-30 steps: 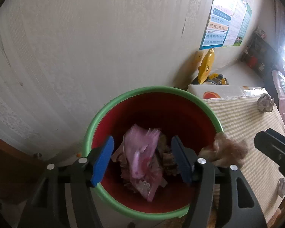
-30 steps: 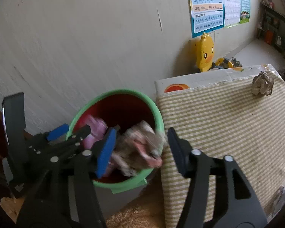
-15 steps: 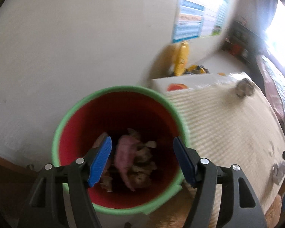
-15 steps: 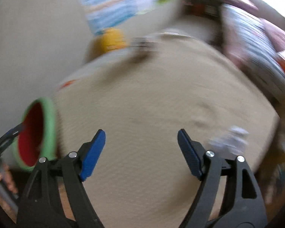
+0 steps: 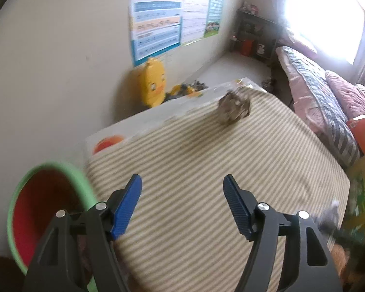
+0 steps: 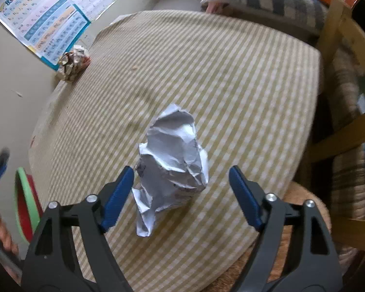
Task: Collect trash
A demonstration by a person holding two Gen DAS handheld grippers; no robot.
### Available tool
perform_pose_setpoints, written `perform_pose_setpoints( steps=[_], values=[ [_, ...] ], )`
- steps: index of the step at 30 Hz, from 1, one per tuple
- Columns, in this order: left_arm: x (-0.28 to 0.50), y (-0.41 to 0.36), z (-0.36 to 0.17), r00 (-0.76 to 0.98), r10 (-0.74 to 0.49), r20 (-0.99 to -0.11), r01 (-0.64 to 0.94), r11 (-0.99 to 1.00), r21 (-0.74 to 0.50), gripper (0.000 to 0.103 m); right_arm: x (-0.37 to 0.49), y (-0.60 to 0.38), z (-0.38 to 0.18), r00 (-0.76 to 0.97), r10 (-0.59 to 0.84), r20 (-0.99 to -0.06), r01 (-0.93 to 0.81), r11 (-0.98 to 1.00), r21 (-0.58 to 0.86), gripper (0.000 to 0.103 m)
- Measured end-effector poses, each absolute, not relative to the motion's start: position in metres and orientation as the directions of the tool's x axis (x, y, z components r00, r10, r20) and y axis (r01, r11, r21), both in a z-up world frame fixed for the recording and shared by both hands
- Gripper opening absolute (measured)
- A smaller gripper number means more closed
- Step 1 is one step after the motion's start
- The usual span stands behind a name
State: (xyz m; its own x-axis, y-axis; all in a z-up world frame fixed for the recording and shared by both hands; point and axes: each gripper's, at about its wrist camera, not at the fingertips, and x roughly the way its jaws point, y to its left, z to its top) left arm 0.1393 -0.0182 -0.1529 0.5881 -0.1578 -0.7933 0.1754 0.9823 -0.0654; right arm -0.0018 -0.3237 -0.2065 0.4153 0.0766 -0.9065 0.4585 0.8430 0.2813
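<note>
A crumpled white paper (image 6: 175, 155) lies near the front of the table's striped cloth (image 6: 231, 85). My right gripper (image 6: 181, 170) points down over it. Its jaws are closing with the paper between them, and the right pad (image 6: 243, 192) still stands clear of the paper. A brownish paper ball (image 5: 234, 110) (image 6: 73, 62) sits at the table's far edge by the wall. My left gripper (image 5: 181, 180) hovers over bare cloth (image 5: 194, 158), jaws opening, nothing between them. The green-rimmed red bin (image 5: 34, 206) (image 6: 22, 189) stands left of the table.
A yellow duck toy (image 5: 152, 85) and posters (image 5: 158, 24) are against the wall behind the table. A bed with blankets (image 5: 328, 102) lies to the right. A wooden chair (image 6: 340, 97) stands close to the table's right side. A hand (image 6: 0, 233) shows at the left edge.
Both grippers left the bin, where trash now lies, and swung right over the table. The right gripper came down astride the white paper.
</note>
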Motion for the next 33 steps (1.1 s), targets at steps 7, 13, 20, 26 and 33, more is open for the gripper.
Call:
perform_pose_setpoints(
  steps=[7, 13, 20, 26, 33],
  values=[
    [0.218, -0.097, -0.179, 0.577, -0.119, -0.808, 0.231, 0.973, 0.021, 0.069, -0.005, -0.316, -0.188, 0.516, 0.074, -0.854, 0.393, 0.865, 0.312, 0.045],
    [0.268, -0.143, -0.187, 0.598, -0.091, -0.796, 0.248, 0.966, 0.077, 0.069, -0.007, -0.317, -0.193, 0.525, 0.085, -0.847, 0.37, 0.873, 0.317, 0.045],
    [0.306, -0.174, -0.202, 0.529, -0.062, -0.846, 0.269, 0.958, 0.098, 0.059, -0.01, -0.328, -0.199, 0.524, 0.096, -0.847, 0.392, 0.855, 0.339, 0.045],
    [0.296, -0.177, -0.203, 0.542, -0.052, -0.839, 0.313, 0.939, 0.144, 0.028, -0.01, -0.329, -0.201, 0.524, 0.081, -0.848, 0.395, 0.859, 0.326, 0.045],
    [0.228, -0.145, -0.168, 0.623, -0.091, -0.777, 0.323, 0.935, 0.149, 0.028, -0.011, -0.328, -0.198, 0.534, 0.061, -0.843, 0.394, 0.865, 0.312, 0.045]
  ],
)
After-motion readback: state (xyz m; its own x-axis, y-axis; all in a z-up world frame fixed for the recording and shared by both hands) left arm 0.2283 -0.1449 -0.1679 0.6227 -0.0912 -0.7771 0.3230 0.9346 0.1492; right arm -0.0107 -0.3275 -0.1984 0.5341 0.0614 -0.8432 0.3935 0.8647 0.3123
